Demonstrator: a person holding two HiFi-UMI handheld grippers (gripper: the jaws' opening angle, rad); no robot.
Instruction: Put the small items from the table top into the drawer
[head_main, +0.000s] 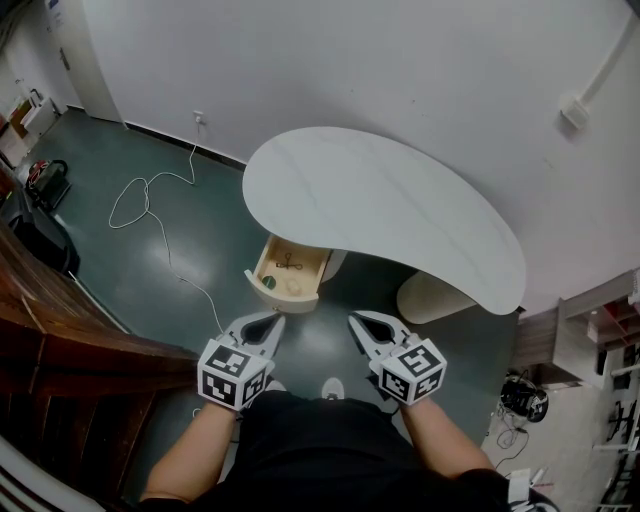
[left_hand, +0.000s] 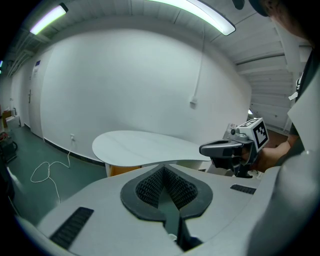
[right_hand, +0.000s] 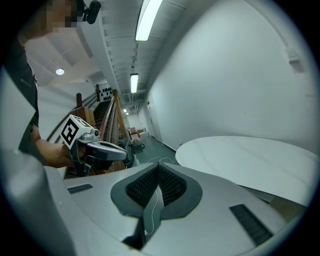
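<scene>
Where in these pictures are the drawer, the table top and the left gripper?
drawer (head_main: 312, 262): head view, bare inside floor.
table top (head_main: 380, 200): head view, bare middle.
left gripper (head_main: 278, 318): head view, at its fingertips.

Close up, the left gripper (left_hand: 164, 168), grey with black ribbed pads, has its jaws together and nothing between them. Beyond lies a white rounded table top (left_hand: 145, 147). At right a hand holds the right gripper (left_hand: 202, 148). A white cable (left_hand: 45, 172) loops on the green floor
</scene>
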